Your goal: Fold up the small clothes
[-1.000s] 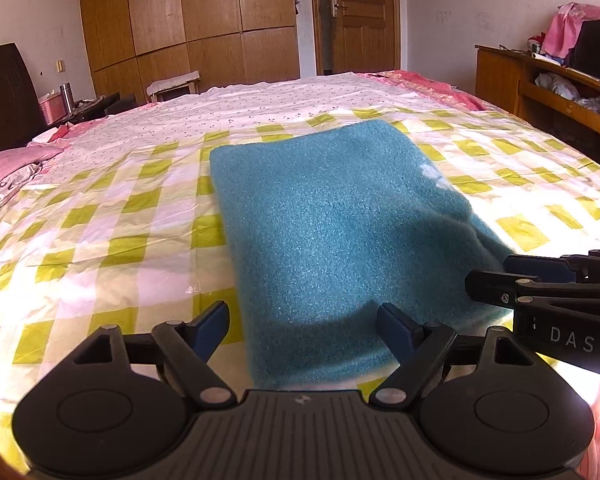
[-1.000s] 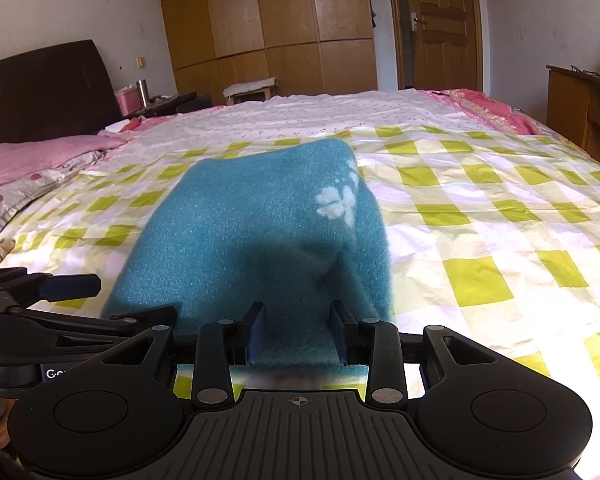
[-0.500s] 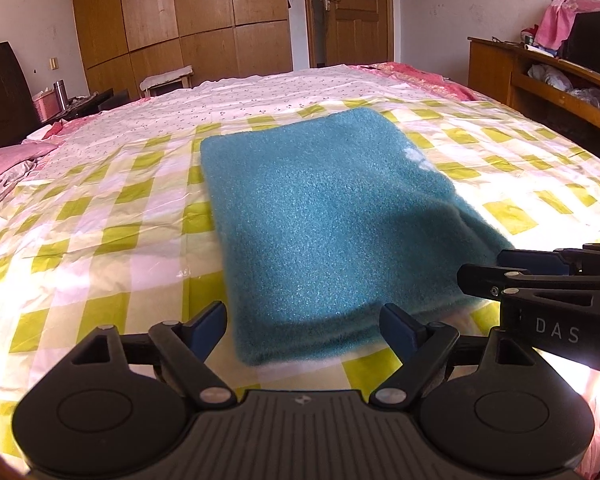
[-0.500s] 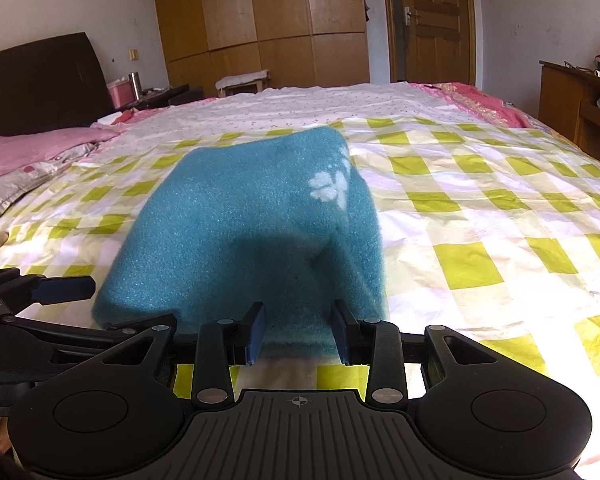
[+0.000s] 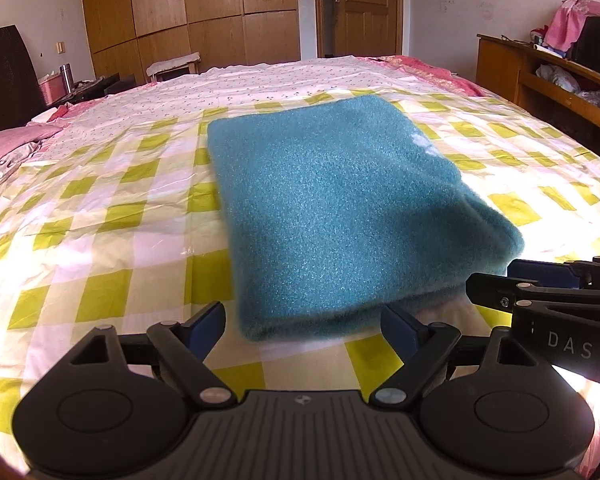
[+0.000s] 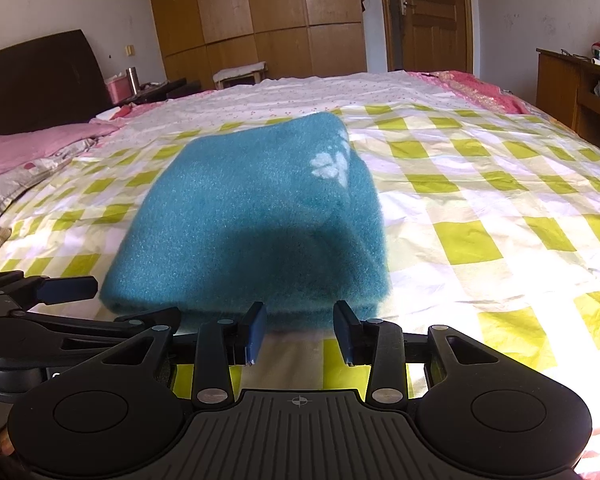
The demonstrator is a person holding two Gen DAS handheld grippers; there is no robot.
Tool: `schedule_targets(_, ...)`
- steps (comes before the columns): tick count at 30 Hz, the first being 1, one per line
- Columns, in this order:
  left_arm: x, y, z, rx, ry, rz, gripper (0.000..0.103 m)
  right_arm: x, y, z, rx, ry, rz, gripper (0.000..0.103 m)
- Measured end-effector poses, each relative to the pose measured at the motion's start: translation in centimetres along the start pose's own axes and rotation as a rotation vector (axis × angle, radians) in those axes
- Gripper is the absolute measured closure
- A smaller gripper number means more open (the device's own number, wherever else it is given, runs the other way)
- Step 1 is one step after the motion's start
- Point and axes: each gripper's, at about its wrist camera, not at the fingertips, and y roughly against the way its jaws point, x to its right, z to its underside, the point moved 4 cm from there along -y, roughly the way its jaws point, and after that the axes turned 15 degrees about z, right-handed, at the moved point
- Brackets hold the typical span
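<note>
Folded teal fleece lying free on the checked bedsheet; both tools standing off its near edge.

The left gripper (image 5: 302, 326) is sitting with jaws spread wide and empty, and the right gripper (image 6: 300, 330) is holding its jaws part-spread, pinching nothing. The teal fleece garment (image 5: 340, 216) is resting folded mid-bed on the yellow-checked sheet (image 5: 112, 216) (white paw print (image 6: 330, 166) facing up). Likely fault: a shallow grab catching only the top layer and dragging the fold open. The pink pillow (image 6: 32, 152) and wooden side cabinet (image 5: 548, 80) are sitting well apart, obstructing nothing.
</note>
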Motion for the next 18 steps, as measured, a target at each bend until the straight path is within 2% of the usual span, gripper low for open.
schedule_targets(18,-0.2,0.0,1.1,-0.027,0.025,-0.009,0.011,-0.4,0.5,1.2,-0.048,0.015,0.002,0.066)
